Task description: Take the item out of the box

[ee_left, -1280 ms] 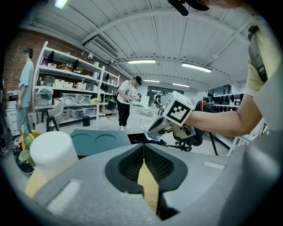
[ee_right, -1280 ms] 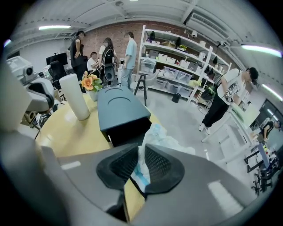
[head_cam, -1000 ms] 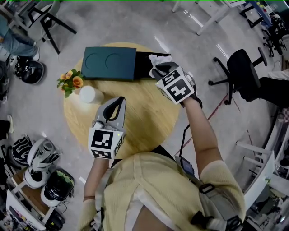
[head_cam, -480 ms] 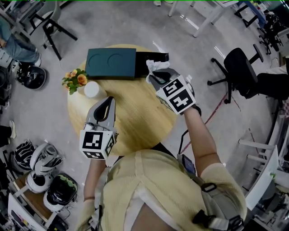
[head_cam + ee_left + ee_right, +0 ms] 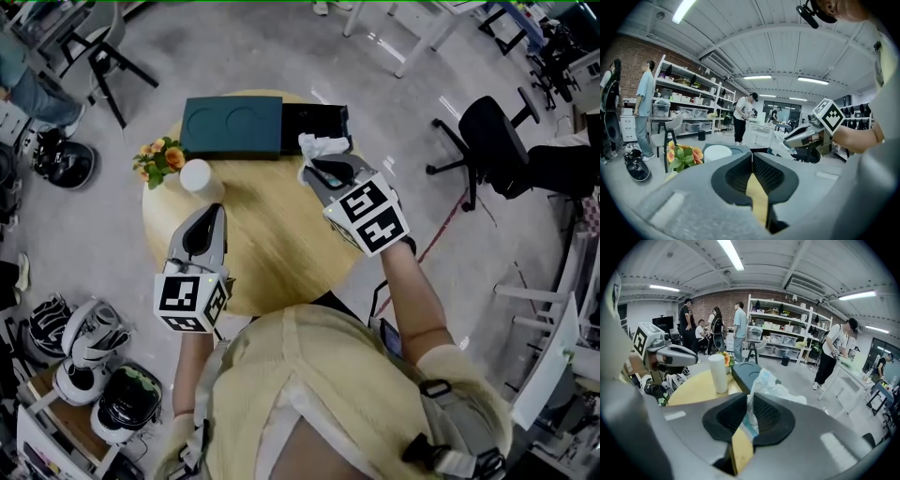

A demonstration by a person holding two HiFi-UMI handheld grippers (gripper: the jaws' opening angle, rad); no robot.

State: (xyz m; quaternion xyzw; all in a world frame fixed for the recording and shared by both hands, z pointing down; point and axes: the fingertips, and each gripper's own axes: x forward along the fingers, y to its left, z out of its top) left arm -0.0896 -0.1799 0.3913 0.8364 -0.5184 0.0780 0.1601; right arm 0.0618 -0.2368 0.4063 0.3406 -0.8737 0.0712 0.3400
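Round wooden table (image 5: 272, 246); right gripper (image 5: 315, 161) clamped on white packet (image 5: 321, 145), left gripper (image 5: 207, 212) closed, empty.

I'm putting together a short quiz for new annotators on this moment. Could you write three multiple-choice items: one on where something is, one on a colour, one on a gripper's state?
1. Where does the white cylinder stand on the round table?
A. beside the flowers
B. inside the black box
C. at the table's near edge

2. What colour is the flat lid lying next to the open box?
A. red
B. dark green
C. white

3. What state is the right gripper in?
A. open and empty
B. shut on a crumpled white packet
C. shut on the flowers

Answers:
1 A: the head view shows the cylinder right next to the flowers at the table's far left.
2 B: the lid is dark green in the head view.
3 B: the right gripper view shows the packet pinched between the jaws.
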